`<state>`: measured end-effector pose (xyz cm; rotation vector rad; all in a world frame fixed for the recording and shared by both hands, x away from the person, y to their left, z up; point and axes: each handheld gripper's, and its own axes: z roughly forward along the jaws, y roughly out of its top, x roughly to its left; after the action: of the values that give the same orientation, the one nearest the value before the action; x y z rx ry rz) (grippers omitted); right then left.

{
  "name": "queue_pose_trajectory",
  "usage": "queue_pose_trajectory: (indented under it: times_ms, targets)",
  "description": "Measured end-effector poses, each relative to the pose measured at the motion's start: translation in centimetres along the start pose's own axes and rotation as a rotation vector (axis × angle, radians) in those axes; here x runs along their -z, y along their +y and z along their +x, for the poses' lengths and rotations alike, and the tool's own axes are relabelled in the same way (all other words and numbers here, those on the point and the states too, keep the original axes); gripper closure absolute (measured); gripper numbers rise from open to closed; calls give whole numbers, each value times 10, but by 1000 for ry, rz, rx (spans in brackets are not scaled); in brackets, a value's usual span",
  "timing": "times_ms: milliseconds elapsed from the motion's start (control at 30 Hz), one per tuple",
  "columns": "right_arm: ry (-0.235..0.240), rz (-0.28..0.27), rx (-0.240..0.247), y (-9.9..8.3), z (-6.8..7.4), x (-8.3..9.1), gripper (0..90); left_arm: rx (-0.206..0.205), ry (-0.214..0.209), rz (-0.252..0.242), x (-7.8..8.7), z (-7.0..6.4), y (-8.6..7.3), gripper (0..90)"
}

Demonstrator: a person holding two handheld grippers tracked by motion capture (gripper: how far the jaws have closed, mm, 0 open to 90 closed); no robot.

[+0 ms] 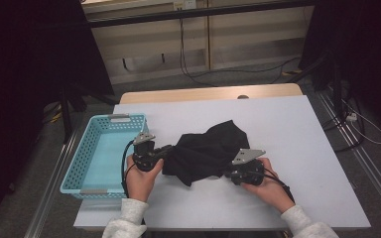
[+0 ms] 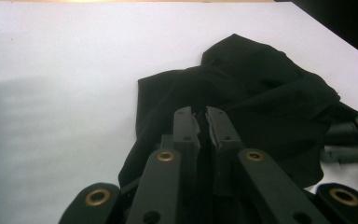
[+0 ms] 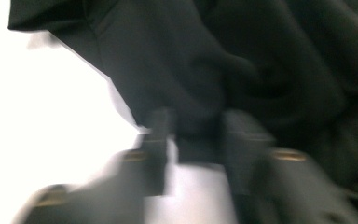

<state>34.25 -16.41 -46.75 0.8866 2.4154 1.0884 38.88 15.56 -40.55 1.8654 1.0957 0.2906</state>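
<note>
I have the black cloth [image 1: 208,151] bunched in a heap at the middle of the worktop [image 1: 297,129], just right of the blue basket [image 1: 87,158]. My left gripper [image 2: 200,122] has its fingers nearly closed on a fold at the cloth's left edge. My right gripper [image 3: 193,135] is at the cloth's right edge, with fabric lying between its fingers; that view is blurred, so I cannot tell whether they have pinched it. If the right side has no hold, I judge a lift would leave the cloth dangling from one corner and dragging. The thin left pinch could also slip. The basket looks empty.
</note>
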Motion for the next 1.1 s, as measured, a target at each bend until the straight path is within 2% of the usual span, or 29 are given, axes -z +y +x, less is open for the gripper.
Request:
queue_pose_trajectory:
  times_ms: [67, 133, 200, 367, 400, 467, 533, 567, 667, 833, 933, 1000, 1100]
  targets:
    - [22, -5, -7, -2, -2, 1, 854, 1, -1, 0, 0, 0, 0, 837]
    - [23, -5, -8, -2, -5, 5, 878, 3, -9, 0, 1, 0, 1, 837]
    - [32, -29, -42, -3, -11, 14, 881, 5, -16, -3, 3, 1, 2, 838]
    - [16, -118, -115, -6, -32, 49, 886, -3, -44, 9, 0, -2, 2, 841]
    - [22, -133, -123, -6, -36, 57, 900, -21, -14, 13, -2, -3, 2, 844]
    - [-19, -162, -140, -7, -44, 70, 900, -1, -30, 13, -4, -1, 1, 844]
    - [-33, -199, -184, -11, -53, 80, 900, 2, -31, 19, -6, -1, -1, 843]
    - [-38, -203, -188, -13, -55, 81, 900, 1, -32, 26, -8, -1, -1, 844]
    - [-19, -182, -181, -17, -53, 74, 900, -1, -19, 31, -13, -2, -2, 843]
    - [47, -140, -132, -13, -37, 54, 771, 1, -10, 32, -11, 1, -4, 842]
    - [91, -128, -110, -10, -27, 46, 644, 3, -3, 23, -8, 2, -4, 842]
    - [126, -97, -96, -8, -21, 38, 527, 2, 4, 16, -6, 2, -4, 842]
    - [116, -55, -63, -8, -15, 26, 442, -1, 15, 1, -2, 3, -3, 842]
